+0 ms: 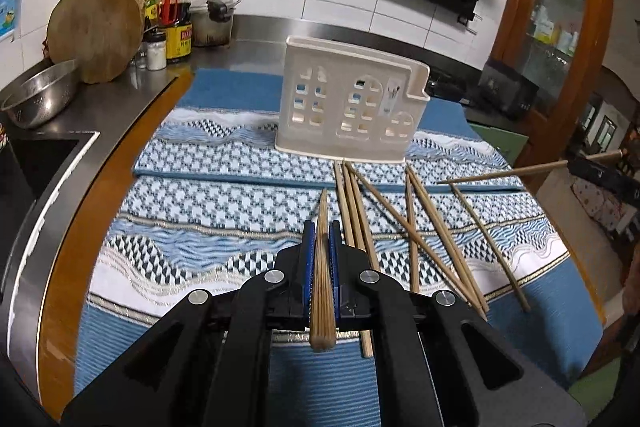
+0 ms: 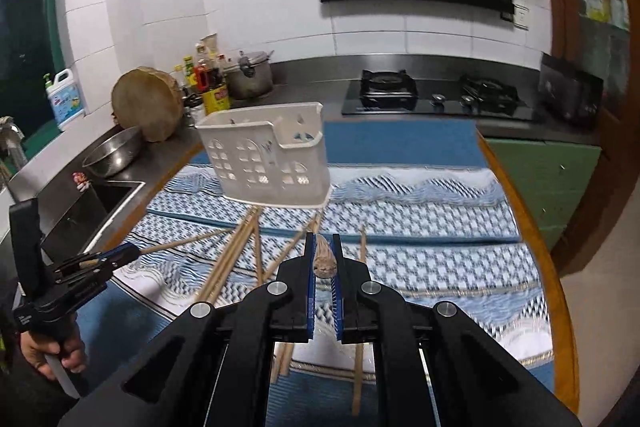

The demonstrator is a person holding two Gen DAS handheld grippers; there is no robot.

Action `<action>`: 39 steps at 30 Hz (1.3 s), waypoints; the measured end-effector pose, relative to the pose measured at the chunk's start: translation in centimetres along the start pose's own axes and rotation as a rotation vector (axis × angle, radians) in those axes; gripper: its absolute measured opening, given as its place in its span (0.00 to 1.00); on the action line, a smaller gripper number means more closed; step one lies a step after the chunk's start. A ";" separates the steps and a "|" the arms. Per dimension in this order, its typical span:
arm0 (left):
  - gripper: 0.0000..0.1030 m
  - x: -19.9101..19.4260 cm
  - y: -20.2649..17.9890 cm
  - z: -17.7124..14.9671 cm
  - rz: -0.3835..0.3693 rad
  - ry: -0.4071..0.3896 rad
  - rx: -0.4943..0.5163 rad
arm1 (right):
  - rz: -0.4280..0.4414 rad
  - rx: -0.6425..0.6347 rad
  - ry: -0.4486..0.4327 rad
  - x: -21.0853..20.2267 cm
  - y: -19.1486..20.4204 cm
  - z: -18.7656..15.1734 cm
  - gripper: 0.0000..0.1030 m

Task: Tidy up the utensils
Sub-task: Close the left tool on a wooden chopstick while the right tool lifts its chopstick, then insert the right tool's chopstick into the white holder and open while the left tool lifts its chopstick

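Observation:
A white plastic utensil holder (image 1: pixel 352 107) with window cut-outs stands upright on the blue patterned cloth (image 1: pixel 224 187); it also shows in the right wrist view (image 2: pixel 268 163). Several wooden chopsticks (image 1: pixel 424 227) lie loose on the cloth in front of it. My left gripper (image 1: pixel 322 231) is shut on one chopstick (image 1: pixel 322 267) that points toward the holder. My right gripper (image 2: pixel 323 247) is shut on another chopstick (image 2: pixel 323 259), seen end-on. The right gripper and its chopstick (image 1: pixel 520 171) show at the right edge of the left wrist view. The left gripper (image 2: pixel 134 251) shows at left in the right wrist view.
A steel bowl (image 1: pixel 40 99), a round wooden board (image 1: pixel 96 31), sauce bottles (image 1: pixel 176 23) and a pot (image 1: pixel 210 23) stand at the back left beside a sink (image 1: pixel 36 163). A gas hob (image 2: pixel 432 95) lies behind the cloth. A wooden cabinet (image 1: pixel 560 27) stands at right.

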State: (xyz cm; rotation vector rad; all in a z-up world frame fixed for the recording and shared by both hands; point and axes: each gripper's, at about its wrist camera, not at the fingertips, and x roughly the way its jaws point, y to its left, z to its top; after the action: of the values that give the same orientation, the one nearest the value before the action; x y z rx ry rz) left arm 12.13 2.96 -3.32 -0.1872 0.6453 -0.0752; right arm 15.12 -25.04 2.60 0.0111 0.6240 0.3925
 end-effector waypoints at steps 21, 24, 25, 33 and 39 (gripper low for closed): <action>0.06 0.5 0.4 5.0 -0.004 -0.030 0.040 | -0.009 -0.177 0.060 4.3 2.4 13.2 0.06; 0.06 0.5 0.4 5.2 -0.006 -0.032 0.046 | -0.005 -0.186 0.105 6.3 2.9 13.9 0.06; 0.06 0.5 0.4 5.3 -0.006 -0.033 0.049 | 0.000 -0.191 0.133 7.3 3.1 14.1 0.06; 0.06 0.8 0.4 6.4 -0.013 -0.039 0.059 | -0.027 -0.230 0.252 12.0 4.2 14.5 0.07; 0.06 0.6 0.6 7.0 -0.019 -0.047 0.061 | -0.036 -0.228 0.292 13.8 4.4 14.4 0.07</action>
State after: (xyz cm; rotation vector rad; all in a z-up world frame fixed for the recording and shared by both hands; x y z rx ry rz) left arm 16.80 4.48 1.69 -0.1358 0.5933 -0.1089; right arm 32.01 -14.48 7.08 -0.2793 0.8623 0.4324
